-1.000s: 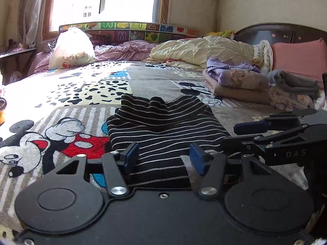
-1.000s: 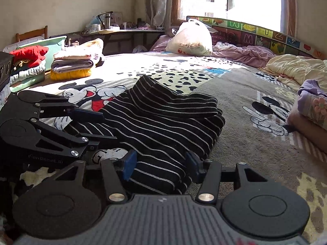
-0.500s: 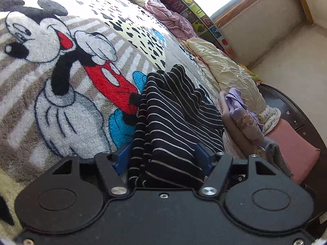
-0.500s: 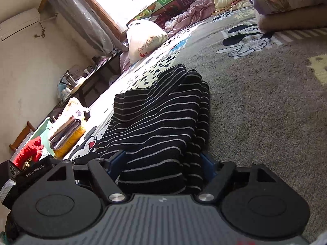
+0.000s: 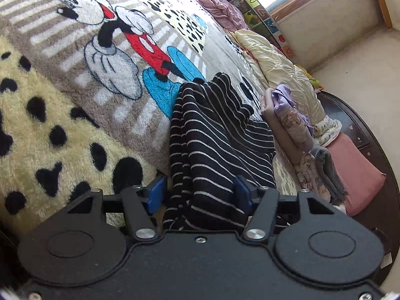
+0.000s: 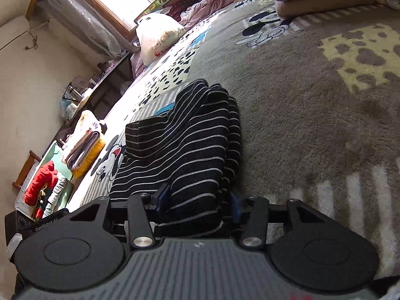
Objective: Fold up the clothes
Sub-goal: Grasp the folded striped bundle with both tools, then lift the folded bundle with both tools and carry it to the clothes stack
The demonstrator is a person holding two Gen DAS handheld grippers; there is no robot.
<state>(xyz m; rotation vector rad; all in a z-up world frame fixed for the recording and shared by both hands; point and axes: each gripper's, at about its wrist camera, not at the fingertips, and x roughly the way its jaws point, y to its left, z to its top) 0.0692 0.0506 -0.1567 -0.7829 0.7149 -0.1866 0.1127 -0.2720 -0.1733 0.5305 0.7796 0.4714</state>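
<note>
The black striped garment [image 5: 215,147] lies folded on the cartoon-print blanket [image 5: 75,130] that covers the bed. Its long axis runs away from me, from my two hand-held grippers toward the far side of the bed, and the pale stripes cross it from side to side. At the far end the cloth is bunched into a raised hump; the near end reaches right in between my fingers.

My left hand-held gripper [image 5: 198,195] sits at the garment's near edge with a thick fold of cloth between its blue pads. The right-side pad in this view presses against the cloth, while the left-side pad stands a little off it, with blanket showing in the gap. Its jaws have just been closing a little, and I cannot tell whether they truly clamp the fold.

My right hand-held gripper [image 6: 200,200] holds the other near corner of the same garment [image 6: 185,147]. Both of its pads lie against a bundled fold; its jaws have just been closing and now pinch the cloth.

A stack of folded clothes [image 5: 295,130] rests beyond the garment, near the pink pillow [image 5: 355,175].
</note>
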